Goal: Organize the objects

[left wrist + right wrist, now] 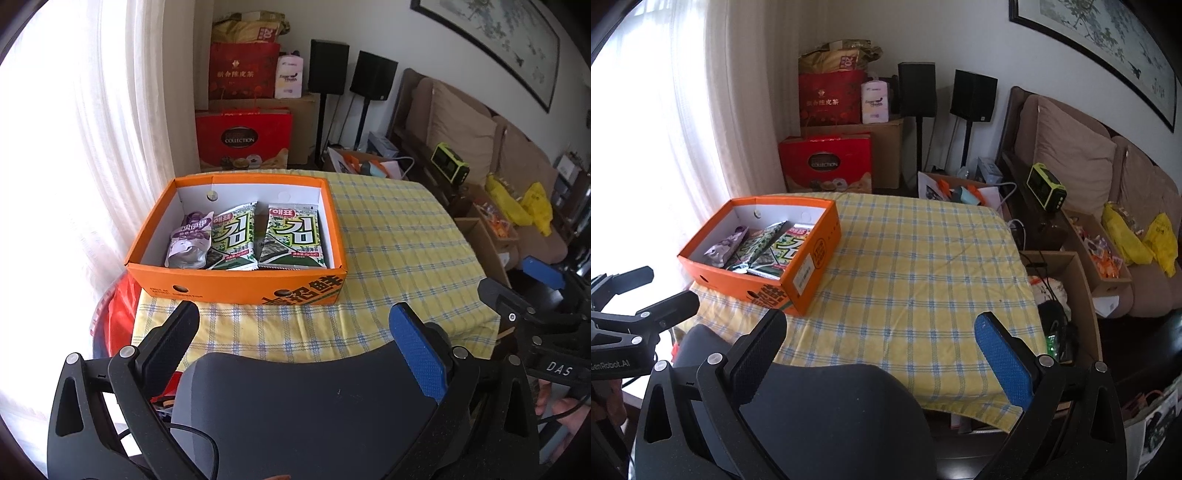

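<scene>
The left gripper (293,336) is wide open and holds nothing. Straight ahead of it, quite near, sits the orange box (243,290) on the bench (399,258). The box's long side runs across in front of this gripper, from its left to its right. Inside lie three snack packs, side by side: a purple pack (190,240) on the left, then two green seaweed packs (234,238) (295,236). Each pack's long way points away from the gripper, with the top ends at the far wall. The right gripper (881,341) is wide open too, with nothing in it. From it, the box lies ahead and off to the left, farther away. So I think the left gripper is the nearer one for the box.
</scene>
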`<state>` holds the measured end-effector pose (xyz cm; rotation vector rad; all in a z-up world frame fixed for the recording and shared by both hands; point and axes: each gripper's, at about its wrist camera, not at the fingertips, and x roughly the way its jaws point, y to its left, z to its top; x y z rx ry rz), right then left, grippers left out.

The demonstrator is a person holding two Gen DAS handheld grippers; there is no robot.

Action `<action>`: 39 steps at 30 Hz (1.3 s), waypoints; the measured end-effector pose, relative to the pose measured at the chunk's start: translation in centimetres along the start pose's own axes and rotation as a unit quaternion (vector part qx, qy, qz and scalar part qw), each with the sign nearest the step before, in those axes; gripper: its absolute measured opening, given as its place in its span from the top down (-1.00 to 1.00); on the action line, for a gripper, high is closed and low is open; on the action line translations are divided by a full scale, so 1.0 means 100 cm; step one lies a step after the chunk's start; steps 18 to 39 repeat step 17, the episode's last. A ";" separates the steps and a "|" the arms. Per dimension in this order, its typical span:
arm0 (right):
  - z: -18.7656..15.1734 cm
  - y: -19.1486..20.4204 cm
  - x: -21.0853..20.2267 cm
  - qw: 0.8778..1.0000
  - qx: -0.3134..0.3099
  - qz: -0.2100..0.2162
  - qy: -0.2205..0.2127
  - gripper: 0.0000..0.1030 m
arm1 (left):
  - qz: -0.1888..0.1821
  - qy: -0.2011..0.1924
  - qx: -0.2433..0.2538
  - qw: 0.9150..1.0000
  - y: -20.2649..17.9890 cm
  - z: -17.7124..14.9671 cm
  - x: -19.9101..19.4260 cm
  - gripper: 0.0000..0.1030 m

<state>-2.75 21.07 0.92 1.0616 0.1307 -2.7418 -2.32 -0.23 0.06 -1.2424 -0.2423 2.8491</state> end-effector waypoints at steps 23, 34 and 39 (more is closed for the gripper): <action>0.003 -0.005 -0.003 1.000 0.009 -0.001 -0.005 -0.99 | -0.001 0.000 0.001 1.000 -0.002 0.000 -0.002 -0.99; 0.003 -0.005 -0.003 1.000 0.009 -0.001 -0.005 -0.99 | -0.001 0.000 0.001 1.000 -0.002 0.000 -0.002 -0.99; 0.003 -0.005 -0.003 1.000 0.009 -0.001 -0.005 -0.99 | -0.001 0.000 0.001 1.000 -0.002 0.000 -0.002 -0.99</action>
